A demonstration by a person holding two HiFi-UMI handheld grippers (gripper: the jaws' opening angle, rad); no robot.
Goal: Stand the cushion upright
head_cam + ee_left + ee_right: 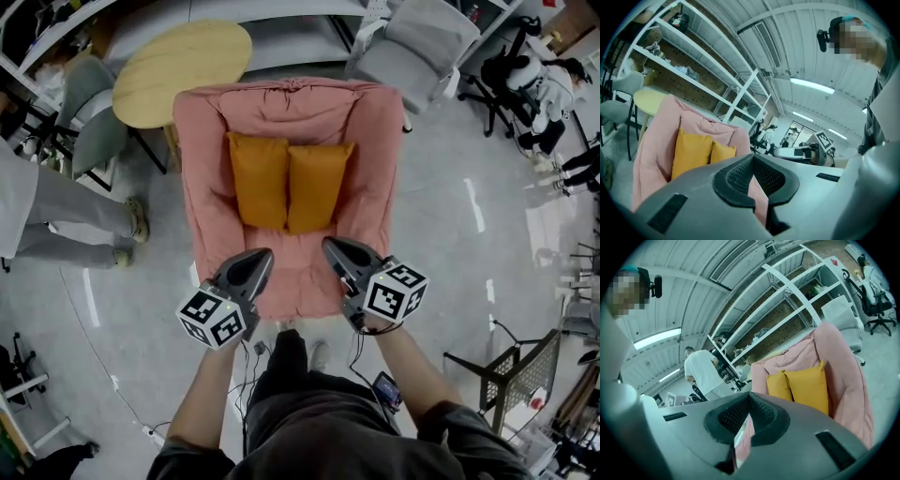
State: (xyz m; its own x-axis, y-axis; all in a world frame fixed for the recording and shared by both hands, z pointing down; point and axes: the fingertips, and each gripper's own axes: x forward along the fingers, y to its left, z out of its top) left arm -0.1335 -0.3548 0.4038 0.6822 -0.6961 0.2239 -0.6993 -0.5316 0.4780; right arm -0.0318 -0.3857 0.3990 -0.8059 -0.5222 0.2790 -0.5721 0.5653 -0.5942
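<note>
Two orange cushions, one [259, 180] beside the other [317, 186], stand upright side by side against the back of a pink armchair [204, 187]. My left gripper [265, 254] and right gripper [329, 245] hover over the front of the pink seat, short of the cushions, pointing at them. Both are shut with nothing between the jaws. In the left gripper view the cushions [691, 151] lean on the pink backrest beyond the shut left gripper [752, 158]. The right gripper view shows them [810, 386] past the shut right gripper [749, 398].
A round yellow table [183, 70] and a grey chair [91, 122] stand behind the armchair on the left, another grey chair [417, 42] on the right. A person's legs [66, 220] are at the left. A wire basket [514, 367] sits at the lower right. White shelving lines the back.
</note>
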